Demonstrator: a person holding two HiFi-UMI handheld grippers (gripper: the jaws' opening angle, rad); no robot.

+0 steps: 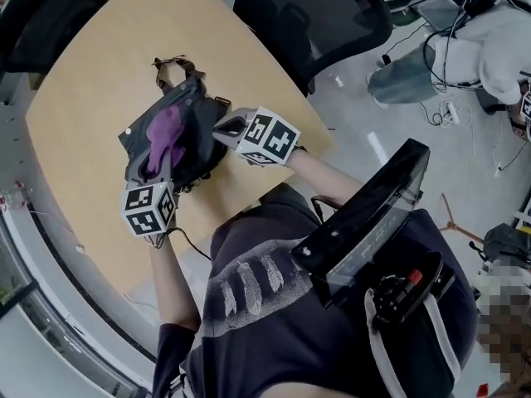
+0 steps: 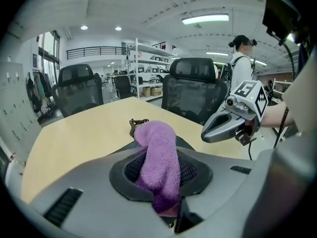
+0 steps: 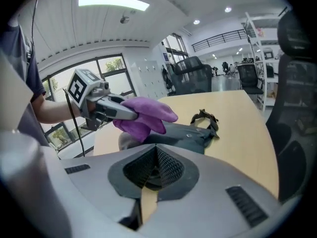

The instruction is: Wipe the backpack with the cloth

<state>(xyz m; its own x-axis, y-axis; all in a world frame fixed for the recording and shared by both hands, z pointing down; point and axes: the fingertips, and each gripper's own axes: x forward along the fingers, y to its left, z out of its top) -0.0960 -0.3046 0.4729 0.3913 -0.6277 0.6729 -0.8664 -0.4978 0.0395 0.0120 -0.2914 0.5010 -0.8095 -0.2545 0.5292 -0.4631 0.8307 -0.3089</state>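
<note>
The left hand-held gripper (image 1: 162,171) is clamped on a purple terry cloth (image 2: 161,165). The cloth rises out from between its mesh pads and folds over at the top. In the head view this cloth lies against the upper face of a dark grey backpack (image 1: 197,127), which sits near the middle of the light wooden desk (image 1: 91,98). The backpack's strap loop (image 1: 170,66) reaches toward the desk's far side. The right hand-held gripper (image 1: 222,129) comes in from the other side, its marker cube (image 1: 267,137) just beside the backpack's right edge. Its own view shows the jaws drawn almost together, with only a thin slit between them through which the desk shows. The tips sit right at the backpack's near edge, and whether they pinch the fabric cannot be told. From that view the left hand-held gripper and the cloth hang over the backpack's near end, and the strap lies further off on the wood. A black mesh office chair (image 1: 311,15) stands at the desk's far edge. In the left gripper view, a person (image 2: 241,66) stands in the background to the right, and more chairs and shelving stand farther back.
</note>
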